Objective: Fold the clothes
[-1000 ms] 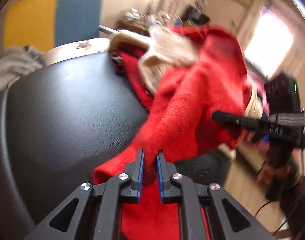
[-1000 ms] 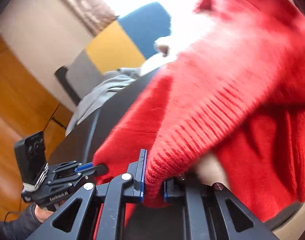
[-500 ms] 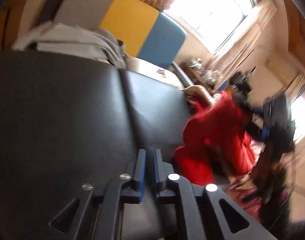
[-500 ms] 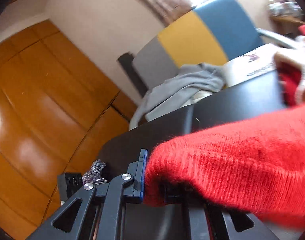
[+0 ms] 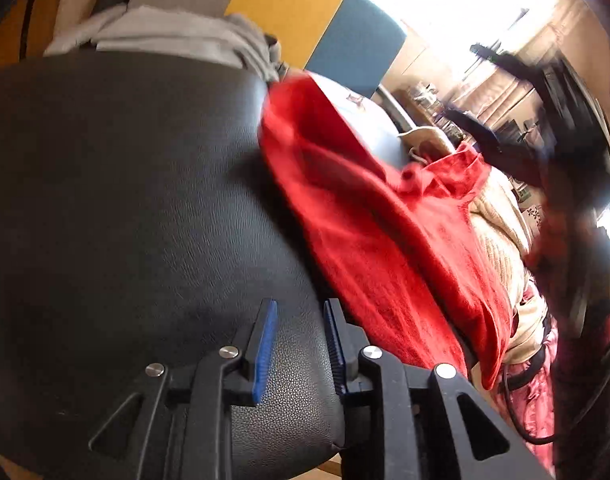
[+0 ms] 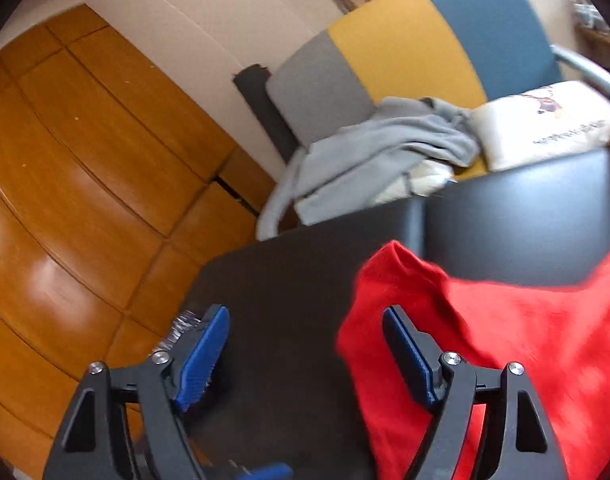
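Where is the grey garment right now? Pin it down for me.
The grey garment lies crumpled on the seat of the grey, yellow and blue chair, upper middle of the right wrist view, just beyond the black padded surface and left of the white cushion.

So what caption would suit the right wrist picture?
Right gripper, jaws opening and empty, over a black padded table beside a red sweater.

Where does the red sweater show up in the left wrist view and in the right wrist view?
Left wrist: the red sweater runs diagonally from upper centre to lower right, lying on the black table.
Right wrist: the sweater fills the lower right, behind the right-hand finger.
Shared landmark: the grey, yellow and blue chair with grey clothing on it.
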A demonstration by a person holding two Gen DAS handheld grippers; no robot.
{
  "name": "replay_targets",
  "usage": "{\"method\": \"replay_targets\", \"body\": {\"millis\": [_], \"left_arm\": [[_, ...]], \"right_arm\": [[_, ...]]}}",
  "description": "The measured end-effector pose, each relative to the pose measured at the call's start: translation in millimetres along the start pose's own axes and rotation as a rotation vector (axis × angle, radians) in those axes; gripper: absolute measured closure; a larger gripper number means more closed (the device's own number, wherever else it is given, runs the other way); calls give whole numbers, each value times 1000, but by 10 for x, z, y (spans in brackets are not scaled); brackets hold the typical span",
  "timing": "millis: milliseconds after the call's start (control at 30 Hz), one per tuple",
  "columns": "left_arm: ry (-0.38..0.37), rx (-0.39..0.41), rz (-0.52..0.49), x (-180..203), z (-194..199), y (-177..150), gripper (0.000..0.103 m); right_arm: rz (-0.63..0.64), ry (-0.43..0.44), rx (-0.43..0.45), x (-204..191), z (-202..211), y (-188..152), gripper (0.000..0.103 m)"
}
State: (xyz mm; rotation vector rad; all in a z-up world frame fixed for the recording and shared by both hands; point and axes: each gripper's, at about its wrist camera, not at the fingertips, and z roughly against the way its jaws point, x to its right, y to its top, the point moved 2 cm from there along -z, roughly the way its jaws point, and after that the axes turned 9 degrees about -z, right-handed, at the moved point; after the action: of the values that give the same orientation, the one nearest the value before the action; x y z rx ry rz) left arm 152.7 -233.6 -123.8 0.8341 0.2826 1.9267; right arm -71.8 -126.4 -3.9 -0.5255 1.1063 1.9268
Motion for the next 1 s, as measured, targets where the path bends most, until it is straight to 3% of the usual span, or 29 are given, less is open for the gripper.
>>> {"method": "replay_targets", "body": {"millis": [133, 200, 300, 433, 567, 633, 667, 700, 833, 1000], "left_arm": [[-35, -23, 51, 52, -213, 31, 77], [-51, -40, 67, 101, -328, 51, 73], [-67, -65, 84, 198, -527, 111, 68], [-65, -89, 99, 353, -826, 240, 65], [-47, -77, 79, 440, -985, 344, 65], [-40, -63, 70, 463, -1030, 389, 77], [-56, -58, 84, 441, -1013, 406, 92], [-68, -48, 97, 411, -970, 425, 93], [-76, 39, 121, 237, -553, 517, 99], [4, 165, 130, -130, 274, 603, 99]], "right_arm": [[-4, -104, 36, 551, 553, -268, 8], [25, -208, 36, 816, 787, -480, 3], [48, -359, 9, 1231, 1073, -836, 2], [12, -462, -16, 1648, 1256, -1138, 2], [26, -479, -9, 1804, 1240, -1270, 0], [56, -508, -10, 1811, 1176, -1291, 0], [66, -526, -10, 1807, 1146, -1295, 0], [71, -540, -7, 1807, 1127, -1299, 0], [43, -534, 4, 1822, 1148, -1308, 0], [-99, -415, 6, 1848, 1207, -1245, 0]]}}
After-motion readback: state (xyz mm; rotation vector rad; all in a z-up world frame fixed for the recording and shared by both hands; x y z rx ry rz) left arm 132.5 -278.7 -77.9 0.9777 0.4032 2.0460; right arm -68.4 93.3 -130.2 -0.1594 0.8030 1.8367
